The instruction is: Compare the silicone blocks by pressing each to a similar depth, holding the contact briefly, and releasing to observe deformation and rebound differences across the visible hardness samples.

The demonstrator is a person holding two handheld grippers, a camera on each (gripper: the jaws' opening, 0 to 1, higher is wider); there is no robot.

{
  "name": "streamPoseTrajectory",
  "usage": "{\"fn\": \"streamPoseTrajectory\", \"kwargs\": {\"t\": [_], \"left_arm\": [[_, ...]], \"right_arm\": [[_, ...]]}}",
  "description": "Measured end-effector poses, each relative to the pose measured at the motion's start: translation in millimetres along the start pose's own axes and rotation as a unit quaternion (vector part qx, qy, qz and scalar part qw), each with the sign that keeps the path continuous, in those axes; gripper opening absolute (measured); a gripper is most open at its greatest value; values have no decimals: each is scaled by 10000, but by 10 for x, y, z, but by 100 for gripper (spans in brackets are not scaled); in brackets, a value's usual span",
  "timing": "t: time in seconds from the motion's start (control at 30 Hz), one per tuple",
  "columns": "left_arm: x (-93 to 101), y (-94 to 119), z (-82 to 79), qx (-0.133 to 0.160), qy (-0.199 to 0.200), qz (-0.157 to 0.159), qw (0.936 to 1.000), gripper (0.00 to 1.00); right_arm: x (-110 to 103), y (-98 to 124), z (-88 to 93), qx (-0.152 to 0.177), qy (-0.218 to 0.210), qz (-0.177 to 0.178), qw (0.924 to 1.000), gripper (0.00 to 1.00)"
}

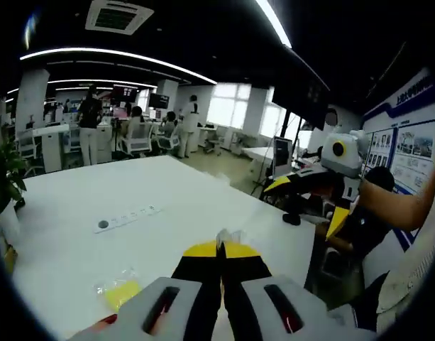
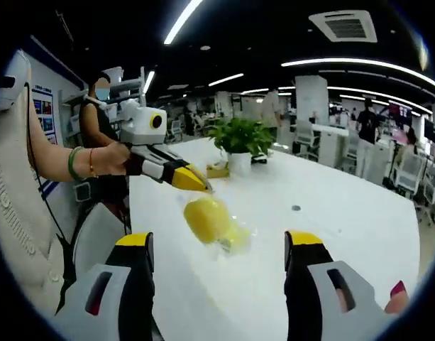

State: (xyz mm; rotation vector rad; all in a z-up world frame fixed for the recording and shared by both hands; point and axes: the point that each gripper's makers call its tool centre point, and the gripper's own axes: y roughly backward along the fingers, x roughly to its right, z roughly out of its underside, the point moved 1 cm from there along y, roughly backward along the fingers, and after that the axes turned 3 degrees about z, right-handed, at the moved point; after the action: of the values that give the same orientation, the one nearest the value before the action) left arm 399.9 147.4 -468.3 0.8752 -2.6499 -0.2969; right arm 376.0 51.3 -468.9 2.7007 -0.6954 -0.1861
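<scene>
- In the right gripper view a yellow silicone block (image 2: 206, 218) in a clear plastic bag (image 2: 235, 238) hangs above the white table (image 2: 345, 227), between the two grippers.
- The left gripper (image 2: 201, 186) comes into that view from the left; its yellow-tipped jaws are closed on the top edge of the clear plastic bag, and a person's hand (image 2: 114, 160) with a green bangle holds it.
- In the left gripper view the left gripper (image 1: 221, 249) shows both jaws pressed together, with a scrap of clear film pinched at the tips.
- The right gripper (image 2: 221, 249) stands with its jaws wide apart, holding nothing; the block hangs just beyond the gap.
- In the left gripper view the right gripper (image 1: 302, 186) is at the table's right edge; whether its jaws are parted cannot be told there.
- A second yellow bagged item (image 1: 121, 291) lies on the table near the left gripper, to its left.
- A narrow strip with a dark dot (image 1: 126, 218) lies farther out.
- A potted plant (image 2: 240, 142) stands at the far end of the table.
</scene>
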Motion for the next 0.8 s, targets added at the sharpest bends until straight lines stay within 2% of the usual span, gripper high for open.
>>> {"fn": "streamPoseTrajectory", "kwargs": {"t": [0.3,0.6,0.8], "left_arm": [[22,179,6,68,40,-97,9999,0],[33,211,-48,74,-15,-34,10000,0],[41,187,-67,6,-87,27,10000,0]], "right_arm": [[-174,-370,31,-304,128,-468,9984,69],[-261,-708,20,-519,306,-863,9944,69],[-274,-850,14,-511,368,-993,9931,70]]}}
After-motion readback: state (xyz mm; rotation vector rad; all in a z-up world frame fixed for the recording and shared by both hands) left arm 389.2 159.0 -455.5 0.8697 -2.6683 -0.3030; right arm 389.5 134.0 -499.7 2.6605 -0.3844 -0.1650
